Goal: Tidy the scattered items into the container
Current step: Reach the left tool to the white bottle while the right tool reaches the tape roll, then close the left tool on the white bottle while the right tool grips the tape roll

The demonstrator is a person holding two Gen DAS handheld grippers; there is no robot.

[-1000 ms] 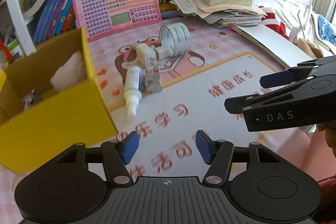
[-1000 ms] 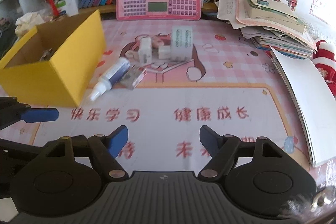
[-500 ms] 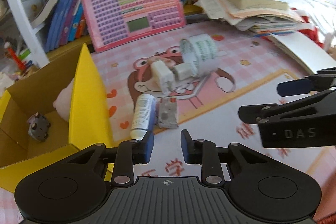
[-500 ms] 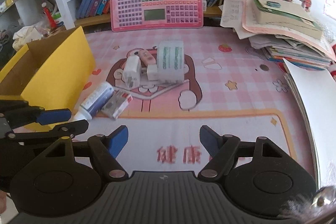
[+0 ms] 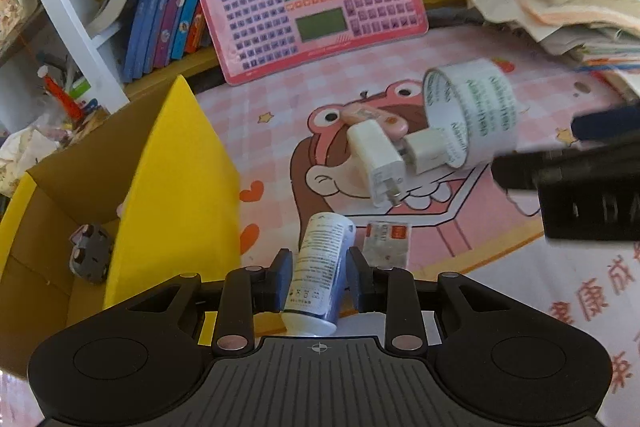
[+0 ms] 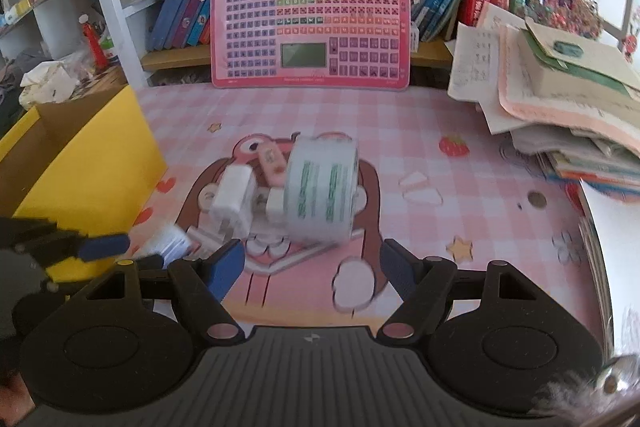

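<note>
Yellow box (image 5: 176,187): open carton at the far left of the pink mat (image 5: 460,255); in the left wrist view a small grey toy car (image 5: 90,253) lies inside, and something pink shows just behind the near wall.
Left gripper (image 5: 318,277): its blue pads flank the white bottle (image 5: 320,267) and sit right against its sides; whether they squeeze it I cannot tell. The bottle lies lengthwise between the fingers, close beside the box's near wall.
Small packet (image 5: 388,241): flat, red-and-white label, lying just right of the bottle and apart from the right-hand pad.
White plug (image 5: 378,157): prongs towards the camera, leaning on a smaller white cube adapter (image 5: 424,151).
Pink strip (image 5: 376,117): a small pink item behind the plug, touching it.
Tape roll (image 5: 468,115): on its side, its open end against the cube adapter.
Right gripper (image 6: 314,269): fingers spread wide with nothing between them, low over the mat just short of the roll.
In the way: the plug, adapter and roll crowd together, so none of them stands free.
Behind: a pink keyboard toy (image 6: 312,25) leans on a shelf of books (image 6: 180,7); a paper stack (image 6: 560,91) slumps at the right.
Left view only: the box's inside and the packet's face.
Right view only: the roll's full side (image 6: 322,193) and the paper pile; the bottle's end is a white blur by the left gripper's blue tip (image 6: 104,245).
</note>
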